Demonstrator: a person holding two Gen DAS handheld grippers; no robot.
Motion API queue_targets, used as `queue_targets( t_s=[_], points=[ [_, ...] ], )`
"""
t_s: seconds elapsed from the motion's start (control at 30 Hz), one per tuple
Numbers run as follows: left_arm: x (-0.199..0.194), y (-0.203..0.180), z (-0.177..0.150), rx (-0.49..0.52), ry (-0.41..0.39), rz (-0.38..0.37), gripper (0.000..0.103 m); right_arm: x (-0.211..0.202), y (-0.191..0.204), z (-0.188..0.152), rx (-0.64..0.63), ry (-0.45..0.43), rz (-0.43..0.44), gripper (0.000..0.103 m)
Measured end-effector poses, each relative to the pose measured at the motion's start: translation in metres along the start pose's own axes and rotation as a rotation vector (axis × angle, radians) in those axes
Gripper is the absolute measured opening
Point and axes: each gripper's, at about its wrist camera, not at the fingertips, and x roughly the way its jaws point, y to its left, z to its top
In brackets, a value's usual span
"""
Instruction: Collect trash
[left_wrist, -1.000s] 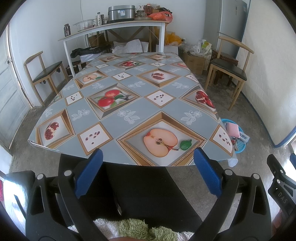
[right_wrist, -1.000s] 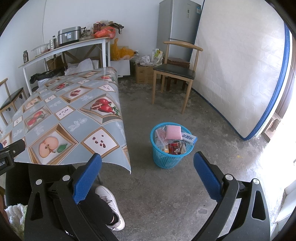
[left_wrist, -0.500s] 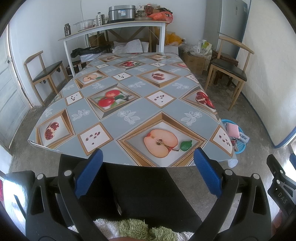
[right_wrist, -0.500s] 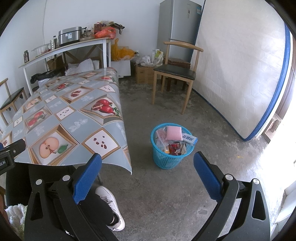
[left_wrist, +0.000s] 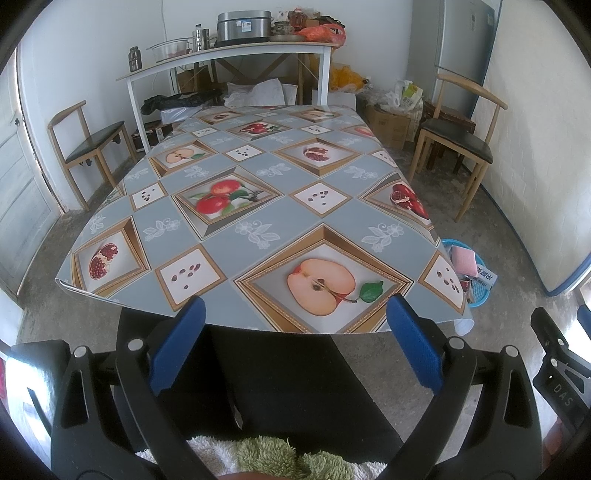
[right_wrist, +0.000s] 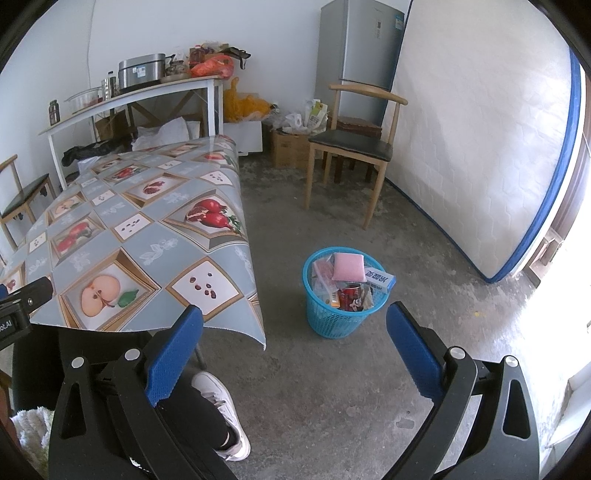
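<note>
Full blue basket on floor just ahead of gaping right tool.

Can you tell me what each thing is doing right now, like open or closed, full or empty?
left gripper: open, holding nothing
right gripper: open, holding nothing
blue basket: upright on the floor, full of trash
pink sponge: lying on top of the trash
red can: standing in the basket
table: covered by a fruit-print cloth
fridge: doors shut
</note>
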Motion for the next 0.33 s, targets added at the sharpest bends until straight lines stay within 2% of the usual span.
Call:
queue_targets(
  t_s=[0.33],
  points=[
    [0.0002,-0.0010,-0.0017,-0.008,0.011,-0.001,0.094,0.0000,0.0014,0.0018,0.000,0.001,0.000,0.096]
  ],
)
